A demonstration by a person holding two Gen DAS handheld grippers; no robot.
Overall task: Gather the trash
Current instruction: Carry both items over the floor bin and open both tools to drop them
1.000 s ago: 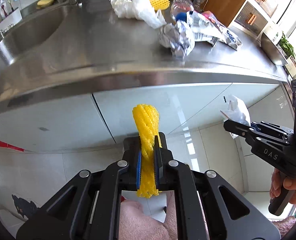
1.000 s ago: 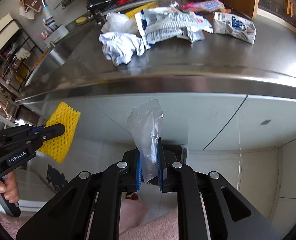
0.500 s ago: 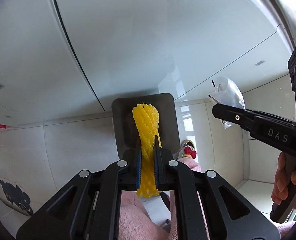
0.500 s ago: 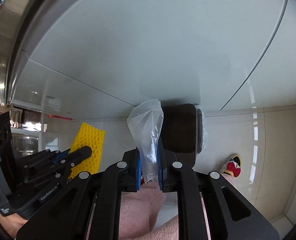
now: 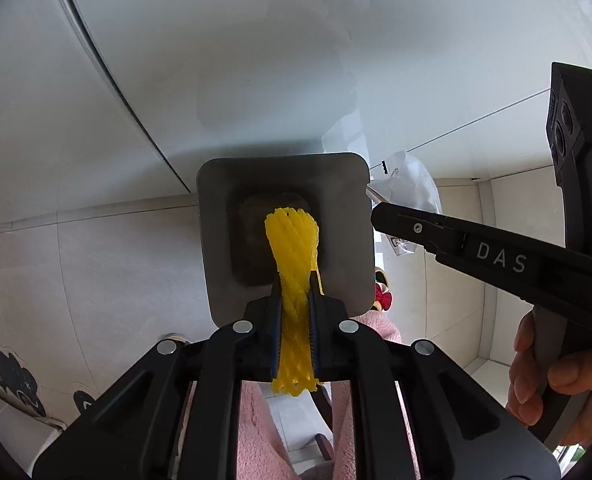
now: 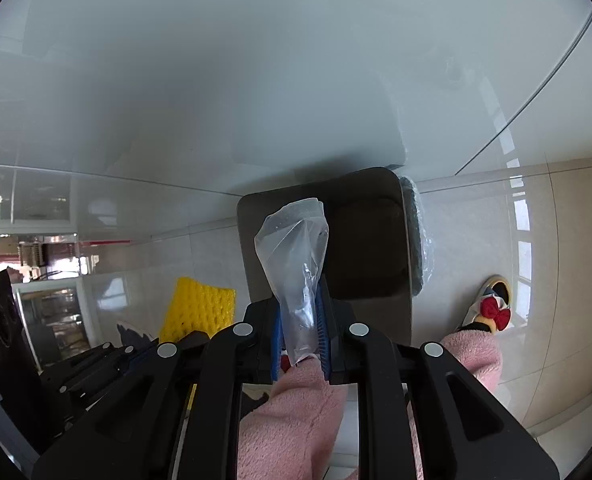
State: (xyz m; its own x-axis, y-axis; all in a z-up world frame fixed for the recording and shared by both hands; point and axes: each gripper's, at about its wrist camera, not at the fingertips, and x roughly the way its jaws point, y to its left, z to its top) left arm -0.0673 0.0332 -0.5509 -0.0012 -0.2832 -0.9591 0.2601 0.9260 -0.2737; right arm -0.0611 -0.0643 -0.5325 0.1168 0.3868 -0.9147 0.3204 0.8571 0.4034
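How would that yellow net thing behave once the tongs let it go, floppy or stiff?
Probably springy rather than limp: the yellow foam net stands up on its own above the left tongs. Likely very light, being open mesh. It looks squashed narrow between the pads, so it may puff back out as it drops toward the bin.

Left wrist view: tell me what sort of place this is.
Probably a home kitchen, seen at floor level: glossy white cabinet doors, pale floor tiles, and a square grey bin standing against the cabinets.
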